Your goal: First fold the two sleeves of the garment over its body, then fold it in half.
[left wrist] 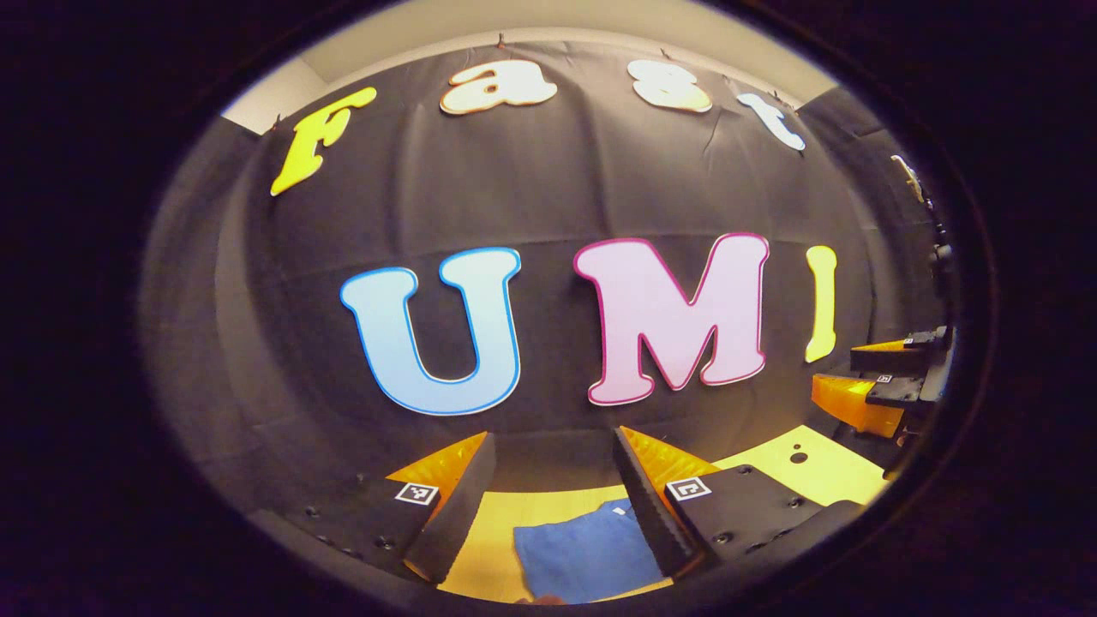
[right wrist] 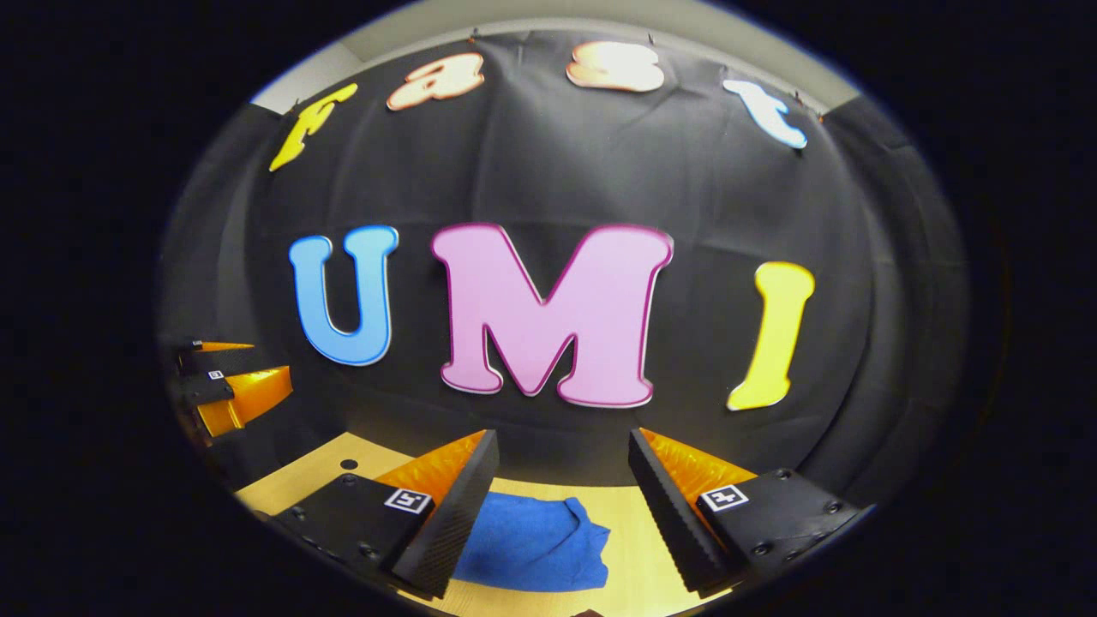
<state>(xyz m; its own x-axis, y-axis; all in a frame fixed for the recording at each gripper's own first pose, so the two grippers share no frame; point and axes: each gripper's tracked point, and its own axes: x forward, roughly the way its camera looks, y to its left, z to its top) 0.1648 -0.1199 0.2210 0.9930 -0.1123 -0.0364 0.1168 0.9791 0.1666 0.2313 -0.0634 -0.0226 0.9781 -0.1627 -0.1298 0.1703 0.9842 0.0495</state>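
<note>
Blue, soft cloth, the garment point(left wrist: 591, 548) lies on the table point(left wrist: 823, 471) below my left gripper point(left wrist: 553, 497), jaws apart and empty; in the right gripper view it point(right wrist: 536, 540) looks limp and light beneath my spread right gripper point(right wrist: 561, 506), so I'd pinch an edge.

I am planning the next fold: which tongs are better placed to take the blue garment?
Slightly the left tongs, I think: the garment lies between their open fingers. The right tongs are open too, garment off-centre.
</note>
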